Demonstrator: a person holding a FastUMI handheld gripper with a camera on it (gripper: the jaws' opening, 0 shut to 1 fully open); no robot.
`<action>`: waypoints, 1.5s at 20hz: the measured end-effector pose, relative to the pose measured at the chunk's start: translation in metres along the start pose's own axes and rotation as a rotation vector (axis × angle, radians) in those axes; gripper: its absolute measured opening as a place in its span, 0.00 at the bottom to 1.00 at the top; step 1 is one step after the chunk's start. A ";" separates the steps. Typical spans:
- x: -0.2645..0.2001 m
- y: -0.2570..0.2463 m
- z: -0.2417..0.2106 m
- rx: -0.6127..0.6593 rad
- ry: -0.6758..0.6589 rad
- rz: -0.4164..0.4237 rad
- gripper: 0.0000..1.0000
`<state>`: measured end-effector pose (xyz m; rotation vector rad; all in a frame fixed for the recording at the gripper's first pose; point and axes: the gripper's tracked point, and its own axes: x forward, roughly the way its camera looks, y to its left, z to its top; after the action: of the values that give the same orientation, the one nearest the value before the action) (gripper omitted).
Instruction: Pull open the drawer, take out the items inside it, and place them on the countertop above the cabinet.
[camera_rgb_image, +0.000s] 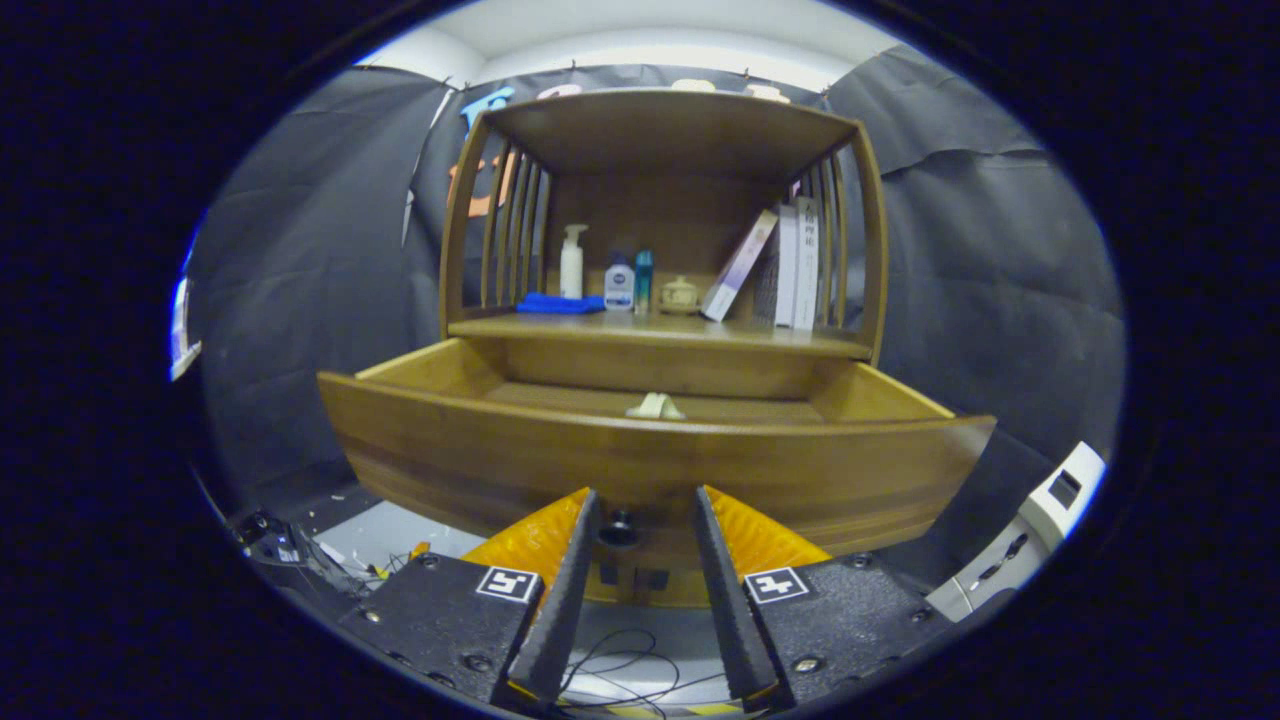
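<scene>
The wooden drawer (655, 455) is pulled out, and a small pale thing (656, 407) lies inside it near the back. The gripper (645, 500) sits low in front of the drawer with its jaws partly open — the little dark knob (619, 528) is between them, but they do not press on it. On the bench (655, 332) above stand bottles, books and a blue cloth (560, 303).

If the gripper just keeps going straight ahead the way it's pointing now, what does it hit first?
Most likely the dark drawer knob, which sits between the open fingers of the gripper, with the wooden drawer front right behind it. How much gap remains is unclear.
</scene>
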<state>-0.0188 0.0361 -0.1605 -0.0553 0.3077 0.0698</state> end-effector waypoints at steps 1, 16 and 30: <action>-0.002 -0.001 0.015 0.012 -0.025 0.008 0.68; 0.094 -0.008 0.188 0.061 0.023 0.036 1.00; 0.199 0.006 0.074 0.164 0.708 0.050 0.89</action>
<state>0.1927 0.0588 -0.1507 0.0947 1.0208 0.0731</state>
